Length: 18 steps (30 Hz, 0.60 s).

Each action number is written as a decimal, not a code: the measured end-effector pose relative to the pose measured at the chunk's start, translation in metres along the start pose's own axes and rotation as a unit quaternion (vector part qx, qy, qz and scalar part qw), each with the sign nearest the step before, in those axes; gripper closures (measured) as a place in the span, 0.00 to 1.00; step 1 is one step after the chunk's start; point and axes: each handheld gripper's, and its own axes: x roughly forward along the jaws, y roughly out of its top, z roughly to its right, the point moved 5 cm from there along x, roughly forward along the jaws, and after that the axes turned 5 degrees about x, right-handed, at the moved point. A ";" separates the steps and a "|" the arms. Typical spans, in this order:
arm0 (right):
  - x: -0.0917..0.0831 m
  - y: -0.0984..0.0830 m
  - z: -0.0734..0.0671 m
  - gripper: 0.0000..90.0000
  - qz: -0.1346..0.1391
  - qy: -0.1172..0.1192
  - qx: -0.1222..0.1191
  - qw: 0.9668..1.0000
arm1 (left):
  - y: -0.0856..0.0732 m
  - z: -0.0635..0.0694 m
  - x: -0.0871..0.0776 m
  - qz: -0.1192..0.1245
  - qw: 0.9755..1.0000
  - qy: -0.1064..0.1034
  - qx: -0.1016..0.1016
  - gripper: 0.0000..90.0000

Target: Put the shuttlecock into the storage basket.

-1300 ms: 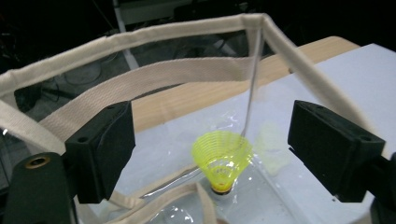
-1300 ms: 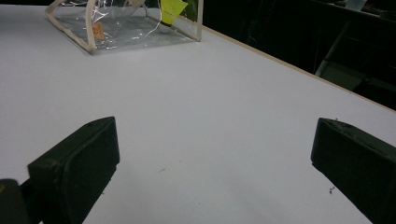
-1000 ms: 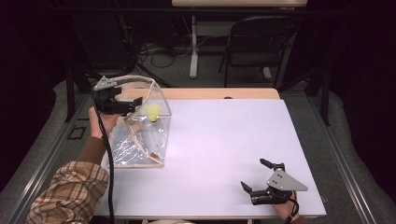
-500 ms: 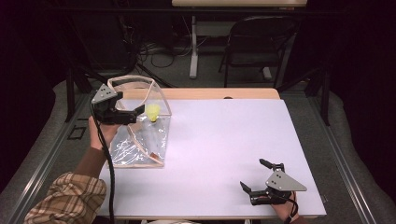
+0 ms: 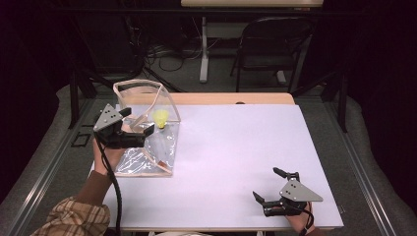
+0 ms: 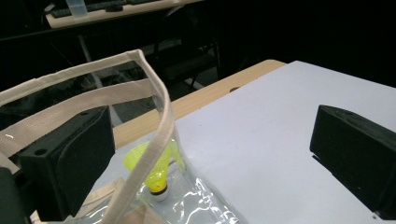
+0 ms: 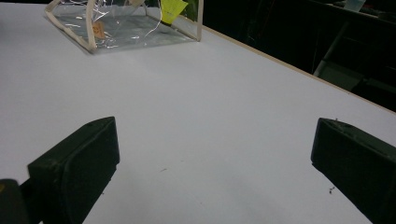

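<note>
A clear plastic bag (image 5: 147,147) with beige trim stands open at the table's left side. A yellow shuttlecock (image 5: 160,118) lies inside it near the far end, and a small orange tag (image 5: 161,162) shows near the bag's front. My left gripper (image 5: 139,123) is open at the bag's left side. In the left gripper view the beige rim strap (image 6: 159,126) runs between the jaws, close to the left one, above the shuttlecock (image 6: 156,170). My right gripper (image 5: 266,183) rests open near the front right edge with nothing between its fingers. The bag (image 7: 126,23) lies far ahead of it.
The white table top (image 5: 236,147) has a wooden strip (image 5: 231,99) along its far edge. A dark folding chair (image 5: 268,49) and a desk leg (image 5: 204,49) stand beyond the table.
My left gripper has drawn back toward the person, from over the bag's mouth to its left side. The bag's rim has shifted shape a little. The right gripper has stayed still.
</note>
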 end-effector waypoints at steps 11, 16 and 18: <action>0.000 0.000 0.000 0.01 -0.001 -0.001 0.000 1.000 | -0.019 0.023 -0.014 0.021 0.999 -0.034 0.015 0.00; 0.000 0.000 0.000 0.01 -0.002 0.000 0.000 1.000 | -0.033 0.031 -0.022 0.025 0.998 -0.044 0.024 0.00; 0.000 0.000 0.000 0.01 -0.002 -0.001 0.000 1.000 | -0.039 0.035 -0.024 0.027 0.998 -0.049 0.026 0.00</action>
